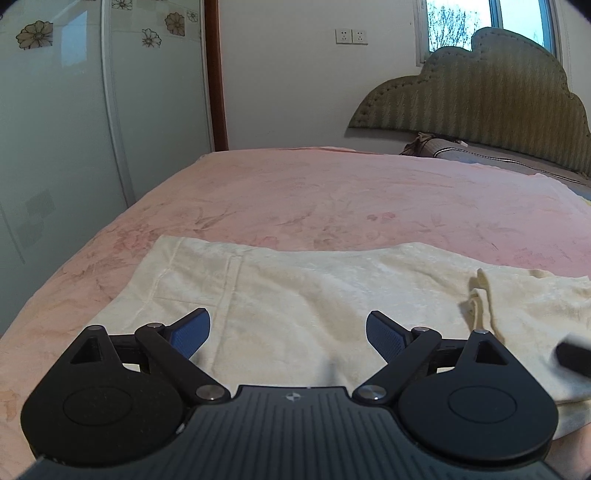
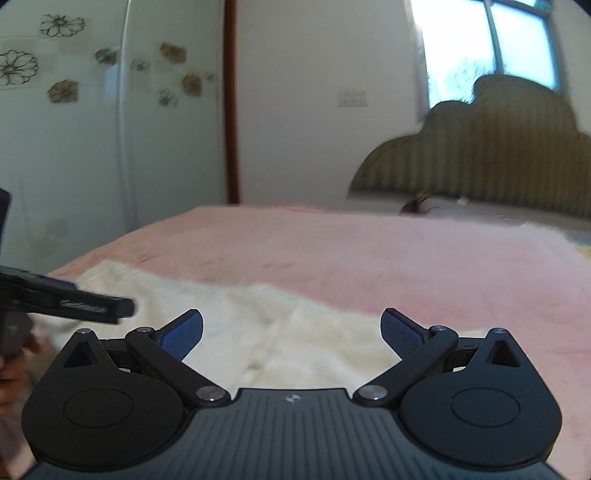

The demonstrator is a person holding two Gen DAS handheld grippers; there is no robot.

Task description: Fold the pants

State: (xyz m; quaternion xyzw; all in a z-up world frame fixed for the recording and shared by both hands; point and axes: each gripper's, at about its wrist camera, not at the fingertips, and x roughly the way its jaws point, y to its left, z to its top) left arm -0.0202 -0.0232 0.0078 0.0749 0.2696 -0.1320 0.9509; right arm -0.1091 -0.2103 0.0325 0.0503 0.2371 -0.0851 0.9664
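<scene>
Cream pants (image 1: 295, 295) lie flat on the pink bed cover (image 1: 332, 199), with the waistband and pocket seams at the left and a raised fold at the right. My left gripper (image 1: 288, 332) is open and empty, just above the pants. My right gripper (image 2: 291, 332) is open and empty, above the pants (image 2: 258, 332) near their right part. The right wrist view is blurred. The left gripper's finger shows at the left edge of the right wrist view (image 2: 81, 304). A dark tip of the right gripper shows at the right edge of the left wrist view (image 1: 572, 356).
An olive padded headboard (image 1: 480, 99) stands at the back right with a grey pillow (image 1: 498, 158) below it. A glass wardrobe door with flower decals (image 1: 55, 129) stands left of the bed. A window (image 1: 491, 22) is behind the headboard.
</scene>
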